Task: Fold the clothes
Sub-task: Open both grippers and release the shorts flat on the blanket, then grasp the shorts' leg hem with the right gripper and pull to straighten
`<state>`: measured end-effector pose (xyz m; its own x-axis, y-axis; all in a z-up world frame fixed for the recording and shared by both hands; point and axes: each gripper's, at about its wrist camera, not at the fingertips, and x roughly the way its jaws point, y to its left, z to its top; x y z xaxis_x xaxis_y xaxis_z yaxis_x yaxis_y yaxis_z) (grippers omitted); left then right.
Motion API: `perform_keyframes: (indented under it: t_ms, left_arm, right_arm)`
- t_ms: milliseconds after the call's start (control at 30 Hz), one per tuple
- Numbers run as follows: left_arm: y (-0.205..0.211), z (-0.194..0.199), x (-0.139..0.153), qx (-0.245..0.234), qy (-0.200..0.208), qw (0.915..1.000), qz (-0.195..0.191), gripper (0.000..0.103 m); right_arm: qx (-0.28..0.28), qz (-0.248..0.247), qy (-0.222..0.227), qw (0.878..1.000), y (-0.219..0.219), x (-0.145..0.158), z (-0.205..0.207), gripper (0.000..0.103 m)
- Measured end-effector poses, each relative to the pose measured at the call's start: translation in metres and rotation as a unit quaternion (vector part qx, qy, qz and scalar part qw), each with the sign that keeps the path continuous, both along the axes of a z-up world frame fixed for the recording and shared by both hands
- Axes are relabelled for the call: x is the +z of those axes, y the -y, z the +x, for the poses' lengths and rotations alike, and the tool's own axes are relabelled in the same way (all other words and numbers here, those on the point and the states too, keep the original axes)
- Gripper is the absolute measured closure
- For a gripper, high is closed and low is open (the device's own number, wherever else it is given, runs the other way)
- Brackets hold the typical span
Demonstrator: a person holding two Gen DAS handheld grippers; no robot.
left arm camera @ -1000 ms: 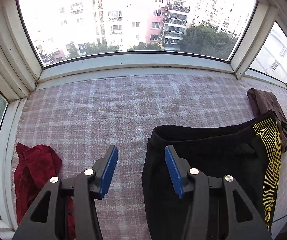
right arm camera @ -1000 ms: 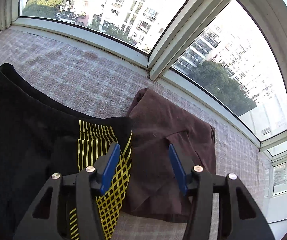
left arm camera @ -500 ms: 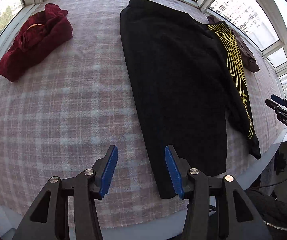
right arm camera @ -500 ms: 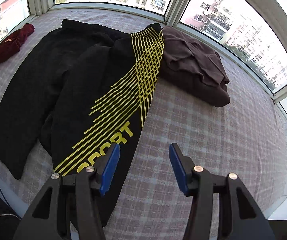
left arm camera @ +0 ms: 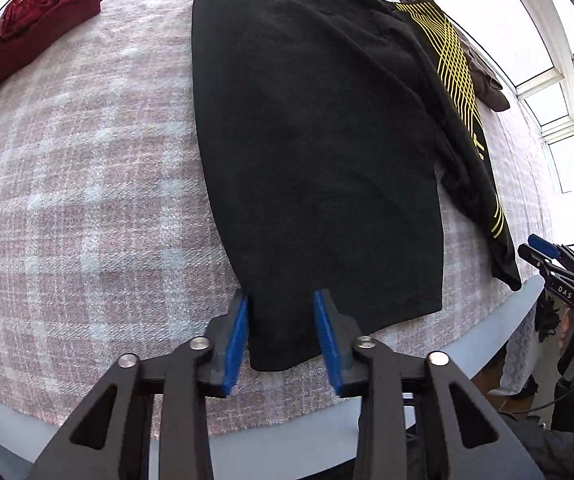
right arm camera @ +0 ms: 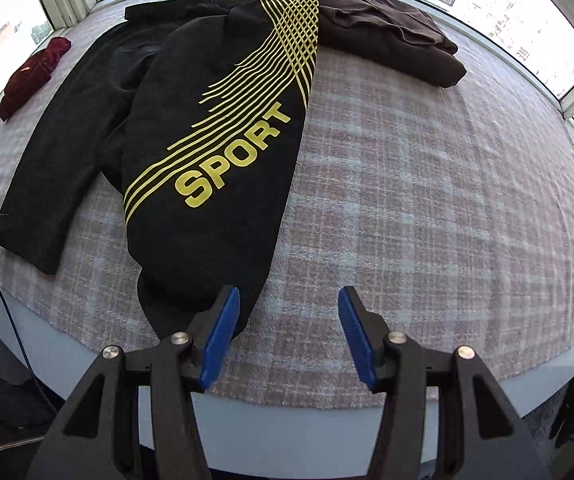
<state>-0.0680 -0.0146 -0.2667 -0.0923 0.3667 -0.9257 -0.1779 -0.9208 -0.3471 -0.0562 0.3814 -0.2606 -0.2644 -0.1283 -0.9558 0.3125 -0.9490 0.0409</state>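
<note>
Black trousers (left arm camera: 315, 140) are lying spread lengthwise on a plaid blanket (left arm camera: 79, 184), waistband far, cuffs near the front edge. The left gripper (left arm camera: 281, 332) is standing wide, its blue pads straddling the left cuff. The right gripper (right arm camera: 289, 332) is also gaping wide, empty, with the printed leg's cuff just beside its left pad. A red garment (left arm camera: 35, 28) and a brown garment (right arm camera: 391, 28) are lying at the far corners. Risks: the right gripper, sitting off to one side, may be closing on blanket instead of cuff; a pinch catching blanket too would be dragging it; uneven lifts would be skewing the fold.
</note>
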Motion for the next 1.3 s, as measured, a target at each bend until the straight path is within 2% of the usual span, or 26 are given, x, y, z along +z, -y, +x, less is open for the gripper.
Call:
perform_keyframes:
  t_ms: [100,233,333,467,600,700,733,767,833,867,933,967,1000,1067,1167,1300]
  left_arm:
    - [0.004,0.000,0.010,0.005,-0.014,0.9999,0.005,0.102]
    - [0.009,0.001,0.024,0.011,-0.034,0.9993,0.013,0.102]
    - [0.013,0.001,0.034,0.016,-0.048,0.9986,0.018,0.102]
    - [0.054,0.002,0.066,0.048,-0.086,0.9951,0.009,0.102]
    - [0.088,0.001,0.080,0.058,-0.110,0.9922,-0.013,0.102]
    - [0.095,-0.001,0.081,0.049,-0.111,0.9918,-0.040,0.101]
    - [0.095,-0.003,0.077,0.046,-0.104,0.9920,-0.054,0.101]
    - [0.099,-0.003,0.072,0.044,-0.098,0.9920,-0.067,0.100]
    - [0.103,0.003,0.065,0.051,-0.089,0.9911,-0.084,0.093]
    - [0.107,0.005,0.063,0.054,-0.085,0.9911,-0.087,0.089]
    - [0.118,0.011,0.063,0.066,-0.087,0.9898,-0.091,0.066]
    - [0.120,0.012,0.066,0.069,-0.093,0.9894,-0.087,0.065]
    - [0.115,0.012,0.070,0.062,-0.100,0.9903,-0.073,0.065]
    - [0.095,0.011,0.076,0.032,-0.113,0.9924,-0.038,0.065]
    - [0.029,0.005,0.073,-0.063,-0.127,0.9899,-0.005,0.065]
    - [-0.062,-0.005,0.055,-0.170,-0.130,0.9762,0.035,0.065]
  right_arm:
    - [-0.019,-0.036,0.016,0.999,-0.006,-0.001,0.003,0.052]
    - [-0.022,-0.048,0.024,0.998,-0.005,-0.003,0.006,0.052]
    - [0.011,-0.025,0.024,0.999,0.008,-0.002,0.013,0.052]
    - [0.064,0.018,-0.008,0.998,0.031,0.005,0.031,0.052]
    - [0.088,0.066,-0.017,0.994,0.052,-0.006,0.032,0.050]
    - [0.064,0.047,0.001,0.997,0.049,-0.013,0.023,0.051]
    - [0.058,0.029,0.007,0.998,0.047,-0.014,0.021,0.054]
    - [0.049,0.009,0.010,0.999,0.042,-0.013,0.020,0.063]
    - [0.035,-0.011,0.020,0.999,0.035,-0.011,0.018,0.080]
    - [0.032,-0.010,0.023,0.999,0.032,-0.009,0.018,0.080]
    - [0.030,-0.001,0.024,0.999,0.029,-0.006,0.020,0.079]
    - [0.029,0.005,0.025,0.999,0.028,-0.005,0.022,0.078]
    - [0.029,0.014,0.025,0.999,0.028,-0.003,0.025,0.075]
    - [0.029,0.036,0.019,0.999,0.029,0.001,0.032,0.053]
    - [0.045,0.056,0.004,0.997,0.035,0.008,0.046,0.050]
    - [0.055,0.059,0.008,0.997,0.039,0.008,0.059,0.049]
